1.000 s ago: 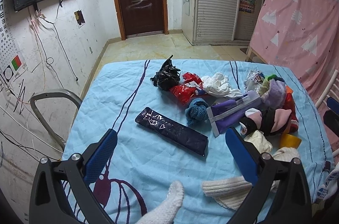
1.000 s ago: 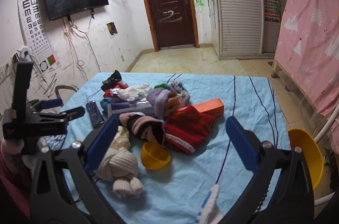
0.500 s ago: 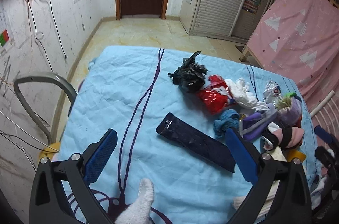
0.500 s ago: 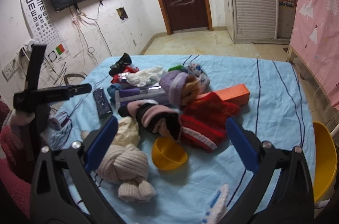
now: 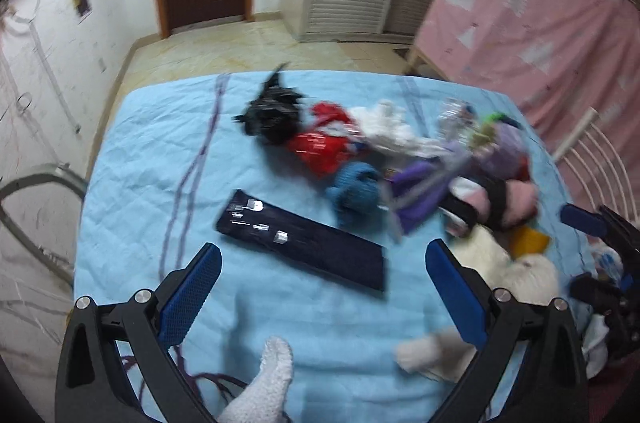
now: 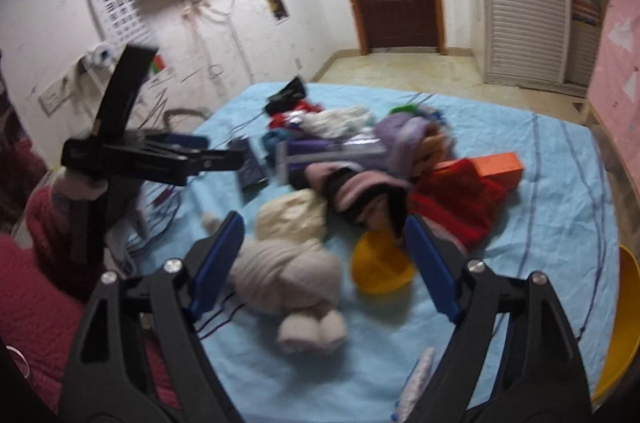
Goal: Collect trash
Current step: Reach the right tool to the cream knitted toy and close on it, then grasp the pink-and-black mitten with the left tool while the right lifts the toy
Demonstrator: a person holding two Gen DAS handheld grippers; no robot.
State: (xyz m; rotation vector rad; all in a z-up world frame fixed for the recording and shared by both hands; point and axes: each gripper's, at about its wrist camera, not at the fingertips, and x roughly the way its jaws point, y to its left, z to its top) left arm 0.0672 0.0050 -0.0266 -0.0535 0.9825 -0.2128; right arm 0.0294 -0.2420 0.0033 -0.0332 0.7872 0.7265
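Note:
On the light blue tablecloth lie a black plastic bag, a red wrapper, a crumpled white tissue and a long dark blue wrapper. My left gripper hangs open just above the near end of the dark wrapper, holding nothing. My right gripper hovers over a cream knit hat and the pile of clothes. Its jaws are closing, with the pads clear of everything. The left gripper also shows at the left in the right wrist view.
A blue knit, a purple box, a pink and black hat, a red garment and an orange box crowd the table's middle. A yellow bowl lies beside them. A yellow tub stands past the right edge.
Both grippers have tipped downward and come closer to the table. The right gripper's jaws have narrowed. The left view has swung back toward the clothes pile.

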